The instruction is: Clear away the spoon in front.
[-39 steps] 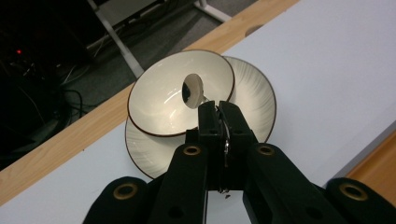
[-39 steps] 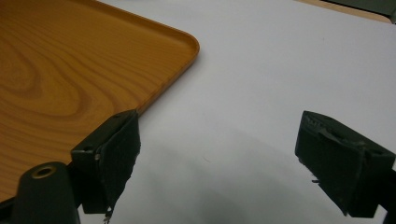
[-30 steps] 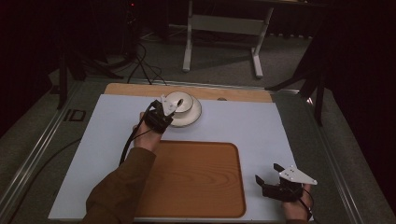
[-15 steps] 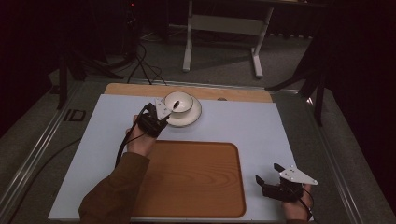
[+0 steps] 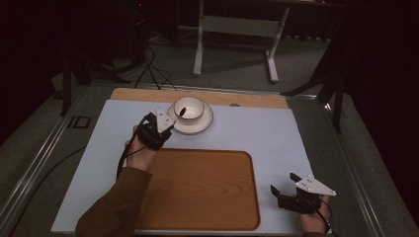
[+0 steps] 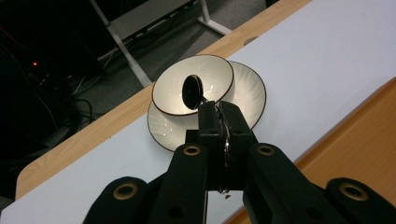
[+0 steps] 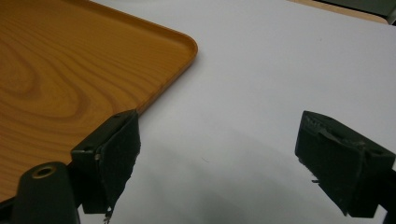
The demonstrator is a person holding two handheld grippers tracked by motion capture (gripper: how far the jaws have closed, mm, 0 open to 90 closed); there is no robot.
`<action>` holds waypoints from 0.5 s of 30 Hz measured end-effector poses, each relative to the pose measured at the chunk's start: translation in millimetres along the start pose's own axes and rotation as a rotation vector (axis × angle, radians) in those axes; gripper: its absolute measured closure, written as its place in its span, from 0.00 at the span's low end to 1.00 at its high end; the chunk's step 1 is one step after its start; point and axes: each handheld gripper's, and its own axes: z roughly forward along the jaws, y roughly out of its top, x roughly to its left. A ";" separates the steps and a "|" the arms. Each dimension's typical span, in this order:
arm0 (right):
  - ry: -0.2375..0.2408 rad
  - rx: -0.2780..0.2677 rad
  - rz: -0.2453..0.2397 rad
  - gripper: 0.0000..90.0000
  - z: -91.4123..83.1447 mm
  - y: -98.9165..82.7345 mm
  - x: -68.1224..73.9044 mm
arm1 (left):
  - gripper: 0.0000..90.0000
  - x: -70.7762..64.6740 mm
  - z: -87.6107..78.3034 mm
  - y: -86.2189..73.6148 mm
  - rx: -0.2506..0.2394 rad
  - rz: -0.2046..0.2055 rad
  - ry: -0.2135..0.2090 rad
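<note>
Black and glossy, the spoon (image 6: pixel 193 92) is pinched by its handle in the left gripper (image 6: pixel 219 114), jaws tight on it, its dark head poised just over the cream bowl (image 5: pixel 189 108) on its saucer (image 5: pixel 201 126) at the far edge of the table (image 5: pixel 276 133). The right gripper (image 5: pixel 285 183) rests well apart, jaws wide with nothing between them, beside the wooden tray (image 5: pixel 207 197).

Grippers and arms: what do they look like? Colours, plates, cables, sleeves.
Both are black two-jaw tools. The left gripper and the right gripper each carry a pale grey three-cornered plate on top and trail a black cable. In the gripper views, the jaw arms show brass-coloured rivets, and the right one's fingertips bear dark, frayed pads. The left forearm wears a brown sleeve.
</note>
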 end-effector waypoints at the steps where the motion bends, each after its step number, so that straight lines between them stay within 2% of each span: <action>1: 0.000 0.000 0.001 0.15 -0.1 0.0 0.0 | 0.98 0.3 -2.0 -0.7 -0.005 -0.004 -0.001; 15: -0.001 -0.002 0.002 0.15 0.1 0.1 0.3 | 0.98 3.5 -30.0 -13.6 -0.020 -0.011 0.006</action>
